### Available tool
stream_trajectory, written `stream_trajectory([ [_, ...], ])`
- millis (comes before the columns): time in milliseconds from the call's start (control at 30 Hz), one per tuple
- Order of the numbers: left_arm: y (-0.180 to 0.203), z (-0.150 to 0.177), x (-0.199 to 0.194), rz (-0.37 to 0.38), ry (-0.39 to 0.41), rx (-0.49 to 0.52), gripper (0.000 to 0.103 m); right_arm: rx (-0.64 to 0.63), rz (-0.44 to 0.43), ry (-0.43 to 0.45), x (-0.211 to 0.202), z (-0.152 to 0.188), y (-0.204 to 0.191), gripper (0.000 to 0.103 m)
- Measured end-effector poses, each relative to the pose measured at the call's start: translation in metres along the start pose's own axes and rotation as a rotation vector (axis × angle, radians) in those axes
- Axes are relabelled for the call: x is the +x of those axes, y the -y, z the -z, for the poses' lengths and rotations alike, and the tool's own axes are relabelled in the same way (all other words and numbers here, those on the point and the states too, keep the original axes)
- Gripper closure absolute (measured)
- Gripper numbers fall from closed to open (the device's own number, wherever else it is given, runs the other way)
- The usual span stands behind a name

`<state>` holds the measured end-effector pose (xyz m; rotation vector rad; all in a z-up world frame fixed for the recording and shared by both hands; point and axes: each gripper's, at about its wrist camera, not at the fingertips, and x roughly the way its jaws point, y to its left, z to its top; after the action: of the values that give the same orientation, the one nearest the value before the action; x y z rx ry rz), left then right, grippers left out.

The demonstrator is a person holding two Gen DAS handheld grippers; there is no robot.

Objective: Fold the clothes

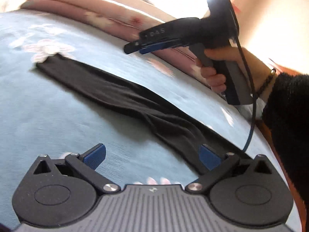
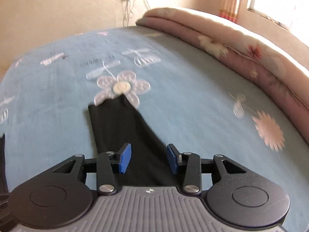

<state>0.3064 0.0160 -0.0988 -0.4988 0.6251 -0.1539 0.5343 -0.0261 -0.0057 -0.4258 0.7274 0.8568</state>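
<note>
We see a black garment (image 1: 123,94) lying on the bed (image 1: 58,116), which is covered with a light blue sheet printed with flowers. The garment is stretched out as a long, narrow strip. One end lies flat and smooth beside a large pale flower (image 2: 122,87) printed on the sheet; the other end, nearer the edge of the bed where the person stands, is bunched into loose folds. A folded pink blanket (image 2: 222,44) with a flower pattern runs along the far edge of the bed, well apart from the garment.

In the left wrist view, our left hand-held gripper (image 1: 152,157) hangs low over the wrinkled end of the garment with its blue pads spread wide. Nothing is between them, and they press on nothing.

Our right hand-held gripper (image 2: 148,158) is released too. Its blue pads stand apart above the dark cloth, and the cloth lies flat below them rather than pinched between them. From the left wrist view we see the same tool (image 1: 143,47) held in the air over the far side of the bed, clear of the garment, with a hand (image 1: 218,69) wrapped around its grey grip. A black sleeve (image 1: 285,116) covers the arm, a dark bracelet sits at the wrist, and a black cable (image 1: 251,100) hangs down from the tool.
</note>
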Motion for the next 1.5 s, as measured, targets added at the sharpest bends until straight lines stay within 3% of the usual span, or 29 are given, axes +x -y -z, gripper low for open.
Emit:
stream_trajectory([
  [100, -0.010, -0.003, -0.003, 0.010, 0.013, -0.066, 0.001, -0.013, -0.035, 0.012, 0.033, -0.026, -0.003, 0.057],
  [233, -0.011, -0.002, -0.005, -0.005, 0.032, -0.075, 0.001, -0.029, -0.050, -0.011, 0.078, -0.041, -0.004, 0.056],
  [433, -0.012, 0.001, -0.004, 0.006, 0.018, -0.086, 0.001, -0.088, -0.029, -0.077, 0.138, -0.042, -0.010, 0.056],
  [667, -0.018, -0.001, -0.003, 0.012, 0.006, -0.132, 0.001, -0.102, -0.073, -0.101, 0.173, -0.038, -0.017, 0.056],
  [700, -0.018, -0.001, -0.002, 0.015, 0.005, -0.134, 0.001, -0.112, -0.076, -0.088, 0.173, -0.036, -0.020, 0.060],
  [767, -0.018, -0.001, -0.003, 0.022, 0.008, -0.136, 0.001, -0.115, -0.098, -0.077, 0.171, -0.035, -0.023, 0.095],
  [833, -0.020, -0.001, -0.004, 0.032, 0.016, -0.147, 0.001, -0.130, -0.076, -0.060, 0.170, -0.036, -0.028, 0.100],
  [967, -0.023, -0.001, -0.007, 0.028, 0.033, -0.165, 0.001, -0.077, -0.022, 0.013, 0.169, -0.046, -0.022, 0.100],
  [1033, -0.023, -0.001, -0.007, 0.028, 0.032, -0.165, 0.001, -0.029, 0.047, 0.053, 0.170, -0.049, -0.014, 0.099],
  [1167, -0.021, 0.001, -0.006, 0.037, 0.013, -0.157, 0.001, 0.007, 0.060, -0.023, 0.178, -0.045, -0.006, 0.090],
  [1200, -0.021, 0.001, -0.006, 0.040, 0.012, -0.156, 0.001, -0.010, 0.059, -0.005, 0.168, -0.043, -0.005, 0.087],
  [1333, -0.019, 0.001, -0.005, 0.039, 0.011, -0.151, 0.001, 0.016, 0.071, 0.020, 0.126, -0.030, 0.021, 0.061],
  [1500, -0.016, 0.001, -0.002, 0.040, 0.002, -0.139, 0.001, 0.054, 0.103, -0.091, 0.095, 0.011, 0.059, 0.060],
])
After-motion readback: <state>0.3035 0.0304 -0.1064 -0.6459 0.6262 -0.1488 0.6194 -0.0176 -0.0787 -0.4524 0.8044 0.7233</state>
